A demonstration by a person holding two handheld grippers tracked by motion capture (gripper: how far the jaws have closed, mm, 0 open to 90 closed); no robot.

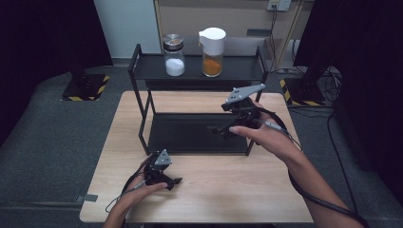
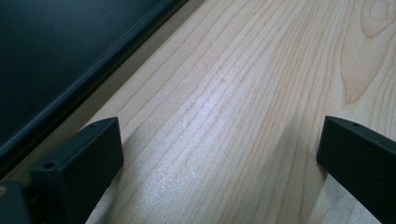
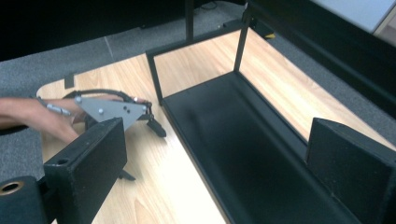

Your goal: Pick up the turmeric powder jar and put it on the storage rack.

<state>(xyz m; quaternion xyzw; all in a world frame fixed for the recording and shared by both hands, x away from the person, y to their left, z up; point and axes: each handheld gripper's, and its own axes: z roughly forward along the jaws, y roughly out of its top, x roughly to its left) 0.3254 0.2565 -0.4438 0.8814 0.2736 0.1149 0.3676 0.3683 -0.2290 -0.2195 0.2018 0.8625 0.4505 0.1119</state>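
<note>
Two empty grippers at a black two-tier rack on the wooden worktop.

High view: two jars, the white-powder jar [image 1: 174,56] and the orange-powder jar [image 1: 212,46], stand mid top shelf, likely targets. The right gripper [image 1: 222,129] hovers wide over the rack's [image 1: 142,124] lower tray.
Left gripper view: the left gripper [image 2: 219,154] rests wide, empty, on the worktop [image 2: 243,84] near its front edge, parked clear.
Right gripper view: jaws wide above the tray, holding nothing.

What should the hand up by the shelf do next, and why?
Probably lift toward a jar: the right gripper hangs open and empty over the rack's lower shelf, while the white-powder jar and orange-powder jar stand on the top shelf.
</note>
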